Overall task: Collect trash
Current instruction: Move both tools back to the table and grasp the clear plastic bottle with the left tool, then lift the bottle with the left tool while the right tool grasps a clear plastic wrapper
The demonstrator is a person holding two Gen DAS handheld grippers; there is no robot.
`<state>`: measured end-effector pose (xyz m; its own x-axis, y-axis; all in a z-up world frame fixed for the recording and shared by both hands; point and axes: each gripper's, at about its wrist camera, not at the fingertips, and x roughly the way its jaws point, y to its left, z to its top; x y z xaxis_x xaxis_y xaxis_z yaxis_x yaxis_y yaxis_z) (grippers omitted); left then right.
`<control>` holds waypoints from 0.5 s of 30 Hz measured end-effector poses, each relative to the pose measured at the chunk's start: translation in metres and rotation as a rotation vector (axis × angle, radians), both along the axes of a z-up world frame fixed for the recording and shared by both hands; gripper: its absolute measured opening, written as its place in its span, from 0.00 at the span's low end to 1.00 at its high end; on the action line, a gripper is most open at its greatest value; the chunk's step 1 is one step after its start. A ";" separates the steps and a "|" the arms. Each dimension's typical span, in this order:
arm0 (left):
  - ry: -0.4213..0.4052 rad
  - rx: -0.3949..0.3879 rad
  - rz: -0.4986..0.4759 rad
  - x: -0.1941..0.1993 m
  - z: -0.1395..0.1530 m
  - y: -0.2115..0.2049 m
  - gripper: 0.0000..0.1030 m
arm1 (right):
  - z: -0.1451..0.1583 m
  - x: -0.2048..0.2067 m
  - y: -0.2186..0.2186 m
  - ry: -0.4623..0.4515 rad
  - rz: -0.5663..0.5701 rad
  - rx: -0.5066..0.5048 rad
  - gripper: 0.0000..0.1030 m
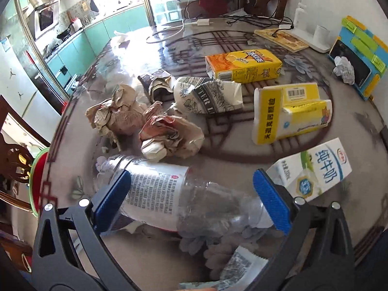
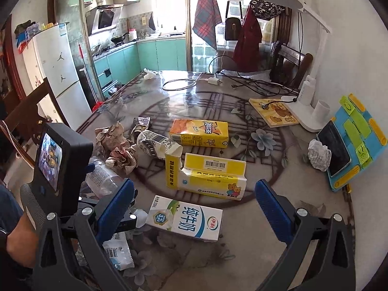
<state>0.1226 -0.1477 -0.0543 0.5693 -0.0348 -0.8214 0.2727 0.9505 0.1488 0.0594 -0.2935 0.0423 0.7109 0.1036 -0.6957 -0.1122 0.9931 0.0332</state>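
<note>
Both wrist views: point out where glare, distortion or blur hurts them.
Left wrist view: window glare washes out the far table, and fisheye bends the edges; the bottle between the open left gripper fingers stays sharp. Right wrist view: glare is milder, the milk carton reads clearly, and the dark corners are lens vignetting.

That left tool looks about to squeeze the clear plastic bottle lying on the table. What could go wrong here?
The left tool stands open around the plastic bottle, lengthwise, cap end by one pad. Squeezed that way, the thin, dented bottle may buckle or shoot out sideways. The milk carton lies close beside the outer pad and might get nudged. The crumpled paper just behind the bottle could be pushed along too.
</note>
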 end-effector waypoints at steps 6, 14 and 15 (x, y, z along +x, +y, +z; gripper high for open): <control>0.001 0.020 0.061 -0.011 -0.006 0.031 0.95 | 0.003 -0.004 0.007 -0.012 0.022 0.005 0.94; 0.096 -0.071 0.176 -0.004 -0.018 0.091 0.95 | 0.004 -0.007 0.019 -0.016 0.059 0.003 0.94; 0.107 -0.087 0.178 -0.001 -0.019 0.097 0.95 | 0.003 -0.007 0.021 -0.012 0.063 0.003 0.94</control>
<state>0.1211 -0.0511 -0.0729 0.4829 -0.0150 -0.8755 0.1096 0.9930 0.0435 0.0525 -0.2727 0.0452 0.7108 0.1503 -0.6871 -0.1750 0.9840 0.0342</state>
